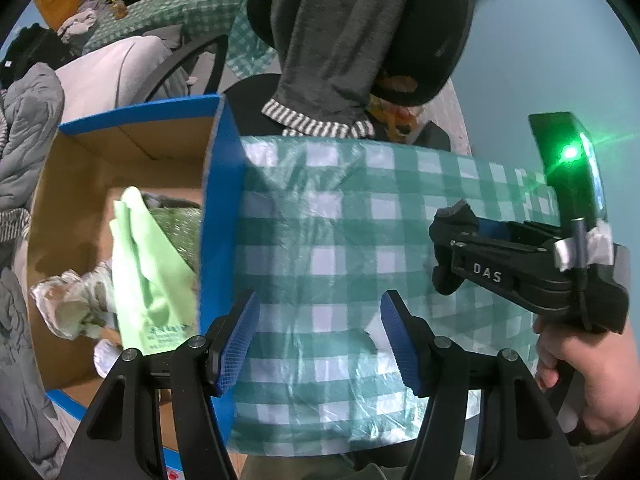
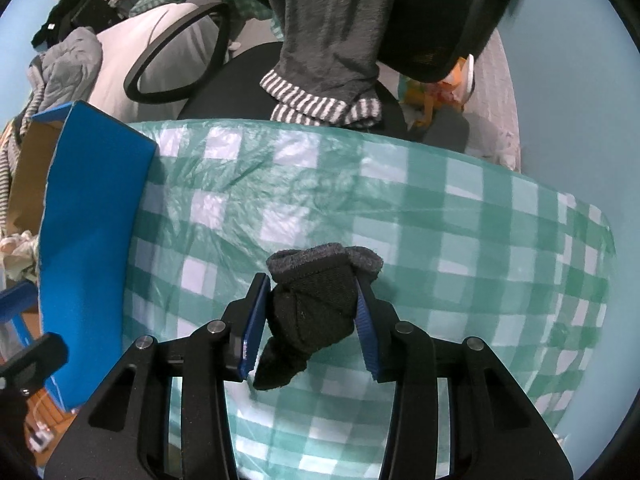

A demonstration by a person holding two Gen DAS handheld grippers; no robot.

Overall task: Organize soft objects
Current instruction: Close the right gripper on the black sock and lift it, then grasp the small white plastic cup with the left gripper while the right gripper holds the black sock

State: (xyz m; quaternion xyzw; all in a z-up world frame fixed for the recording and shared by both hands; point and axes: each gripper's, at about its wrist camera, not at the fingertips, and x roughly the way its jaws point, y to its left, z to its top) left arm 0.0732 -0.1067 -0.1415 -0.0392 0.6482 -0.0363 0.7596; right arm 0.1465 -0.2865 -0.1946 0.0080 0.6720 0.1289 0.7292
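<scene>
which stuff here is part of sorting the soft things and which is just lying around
Part of the job:
- dark rolled sock, gripped in the right tongs
- blue cardboard box with the light green cloth inside
- left tongs, open and empty

Just lying about:
- grey striped-cuff garment draped over the black chair
- checked tablecloth
- grey quilt

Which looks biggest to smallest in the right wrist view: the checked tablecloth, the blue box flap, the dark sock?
1. Checked tablecloth, filling most of the view.
2. Blue box flap.
3. Dark sock, which sits nearest the camera, clamped in the right tool, so it looks bigger than it is.
</scene>
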